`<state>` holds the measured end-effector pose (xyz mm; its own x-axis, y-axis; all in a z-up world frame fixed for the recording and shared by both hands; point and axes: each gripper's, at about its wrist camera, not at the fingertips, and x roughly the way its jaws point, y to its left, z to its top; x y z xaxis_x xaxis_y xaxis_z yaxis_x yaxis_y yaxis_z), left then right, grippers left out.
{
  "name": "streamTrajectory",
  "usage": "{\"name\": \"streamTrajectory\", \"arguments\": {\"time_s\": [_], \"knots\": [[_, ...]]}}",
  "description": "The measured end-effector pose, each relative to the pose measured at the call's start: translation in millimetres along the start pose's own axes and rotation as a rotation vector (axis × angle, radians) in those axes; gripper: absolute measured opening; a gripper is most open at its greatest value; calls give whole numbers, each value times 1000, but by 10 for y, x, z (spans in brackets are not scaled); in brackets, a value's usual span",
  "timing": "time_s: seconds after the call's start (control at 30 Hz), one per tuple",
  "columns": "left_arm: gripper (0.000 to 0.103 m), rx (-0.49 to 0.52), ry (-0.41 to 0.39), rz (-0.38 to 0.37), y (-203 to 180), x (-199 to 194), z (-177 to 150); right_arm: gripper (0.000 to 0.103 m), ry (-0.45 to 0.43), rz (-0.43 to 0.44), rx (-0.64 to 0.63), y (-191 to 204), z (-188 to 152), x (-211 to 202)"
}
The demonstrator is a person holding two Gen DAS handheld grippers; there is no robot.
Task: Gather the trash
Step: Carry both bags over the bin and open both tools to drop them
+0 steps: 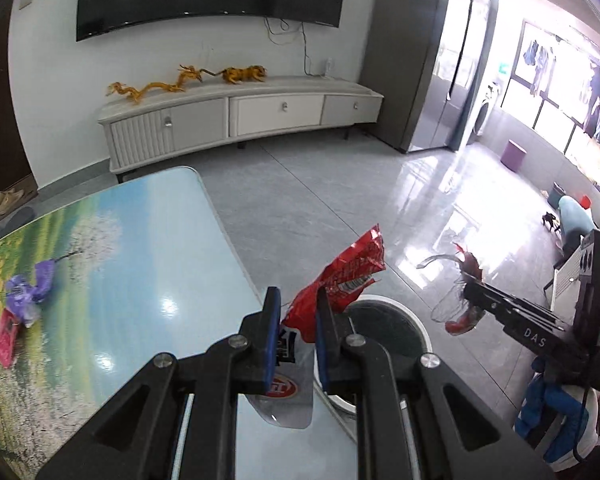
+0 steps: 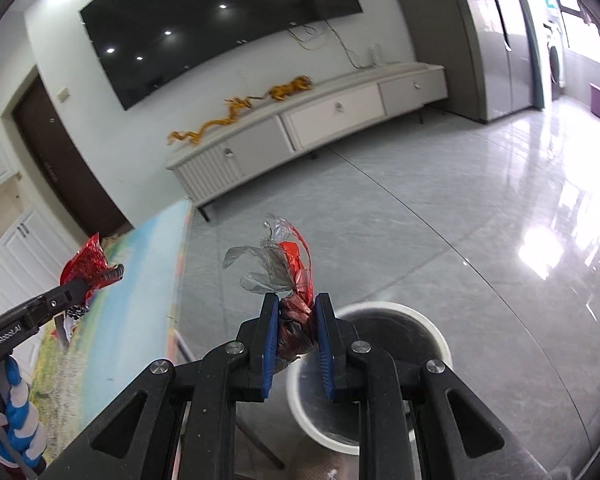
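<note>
Left wrist view: left gripper (image 1: pixel 298 312) clenched on a red wrapper (image 1: pixel 340 280), bin (image 1: pixel 400 308) just beyond. Right gripper (image 2: pixel 297 320) grasps crumpled plastic (image 2: pixel 284 268); centre both over the bin before releasing.

My left gripper (image 1: pixel 298 316) hides most of the white bin (image 1: pixel 396 308) below it. The red snack wrapper (image 1: pixel 340 280) print is unreadable. The pink packet (image 1: pixel 5 336) on the surface (image 1: pixel 140 280) at far left is too small to identify.
</note>
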<state>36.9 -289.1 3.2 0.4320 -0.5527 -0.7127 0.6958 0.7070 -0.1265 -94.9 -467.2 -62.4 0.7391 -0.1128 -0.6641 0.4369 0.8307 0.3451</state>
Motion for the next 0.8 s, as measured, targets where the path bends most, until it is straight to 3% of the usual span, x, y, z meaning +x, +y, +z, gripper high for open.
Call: {"name": "streamTrajectory", "arguments": {"time_s": [0.3,0.57,0.6,0.73,0.8], "knots": [[15,52,113,-84,-577,709,-23,18,104,-73,78,-509,-151,321],[16,43,165,-164,-862,1080,-14,20,156,-110,144,-786,-230,472],[18,41,172,-178,-887,1109,-11,21,159,-113,149,-815,-235,480],[47,25,174,-213,-960,1158,19,26,169,-121,172,-887,-265,498],[48,23,171,-225,-969,1151,33,28,170,-125,178,-908,-265,509]]}}
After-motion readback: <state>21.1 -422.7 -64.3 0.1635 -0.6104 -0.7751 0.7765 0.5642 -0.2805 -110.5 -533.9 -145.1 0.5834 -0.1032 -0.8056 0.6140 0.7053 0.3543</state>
